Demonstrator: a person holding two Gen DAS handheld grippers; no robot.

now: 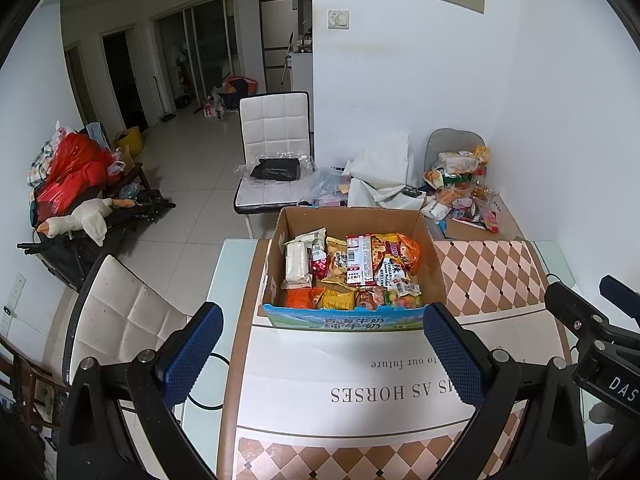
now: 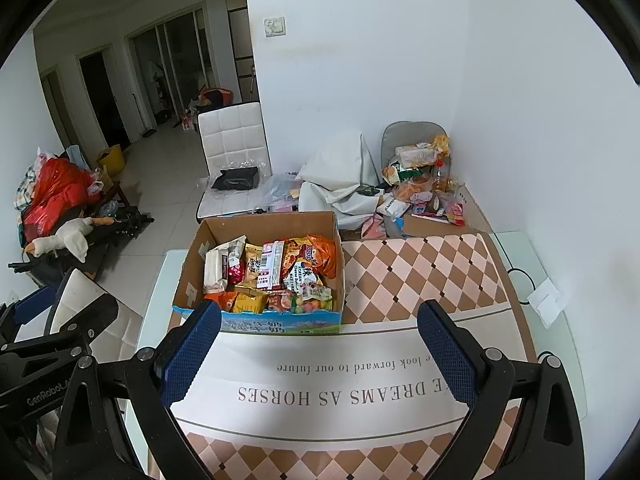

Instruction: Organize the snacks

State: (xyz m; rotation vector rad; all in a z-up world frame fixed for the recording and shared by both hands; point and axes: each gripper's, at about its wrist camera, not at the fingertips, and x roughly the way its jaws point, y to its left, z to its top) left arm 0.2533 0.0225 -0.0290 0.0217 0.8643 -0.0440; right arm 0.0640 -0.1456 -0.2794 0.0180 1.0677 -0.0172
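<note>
An open cardboard box (image 1: 432, 264) with a blue printed front stands on the table, packed with snack packets (image 1: 356, 268) in white, red, yellow and orange. It also shows in the right wrist view (image 2: 192, 268), with the snack packets (image 2: 272, 272) inside. My left gripper (image 1: 324, 356) is open and empty, held above the table just in front of the box. My right gripper (image 2: 320, 352) is open and empty, a little to the right of the left one, also in front of the box.
The table (image 2: 420, 276) has a checked cloth with printed text. A second pile of snacks (image 2: 424, 184) lies in a low box behind the table's far right corner. White chairs (image 1: 276, 128) stand behind and left of the table. A white paper (image 2: 546, 304) lies at the right edge.
</note>
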